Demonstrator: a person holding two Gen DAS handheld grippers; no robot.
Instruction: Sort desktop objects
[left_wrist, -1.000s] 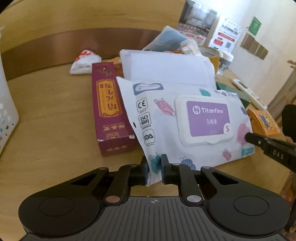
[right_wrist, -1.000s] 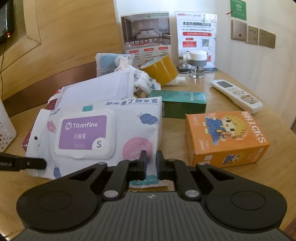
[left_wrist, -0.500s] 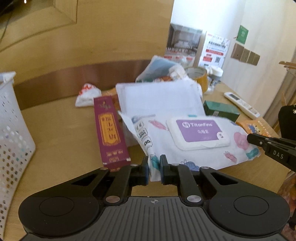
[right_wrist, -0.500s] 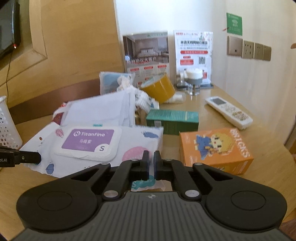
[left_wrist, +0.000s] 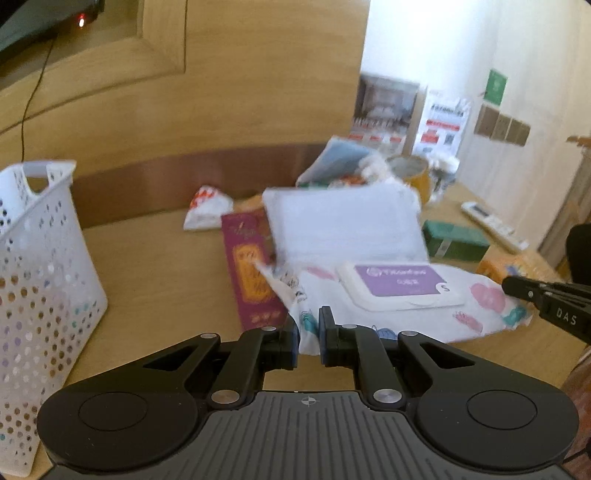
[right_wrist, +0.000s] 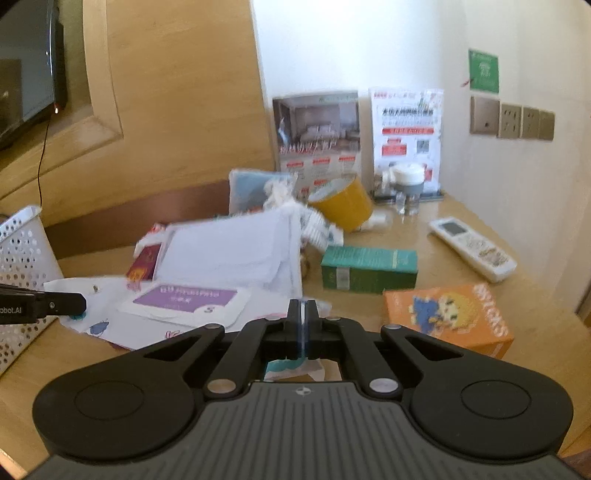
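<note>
A white wet-wipes pack (left_wrist: 399, 295) with a purple lid label hangs level above the wooden desk, held at both ends. My left gripper (left_wrist: 308, 334) is shut on its near left edge. My right gripper (right_wrist: 303, 325) is shut on its other edge, and the pack (right_wrist: 177, 306) spreads to the left of it. The right gripper's fingers (left_wrist: 535, 295) show at the right of the left wrist view. In the right wrist view the left gripper's fingers (right_wrist: 55, 304) enter from the left. A white perforated basket (left_wrist: 40, 295) stands at the left.
Under and behind the pack lie a maroon box (left_wrist: 251, 273), a white flat pouch (left_wrist: 343, 225), a green box (right_wrist: 369, 269), an orange bricks box (right_wrist: 447, 314), a remote (right_wrist: 472, 249), a yellow tape roll (right_wrist: 343, 203) and leaflet stands (right_wrist: 406, 136). A monitor (right_wrist: 26, 85) hangs at the upper left.
Both grippers have risen with the wipes pack, lifting it off the pile. The basket at the left has come further into both views.
</note>
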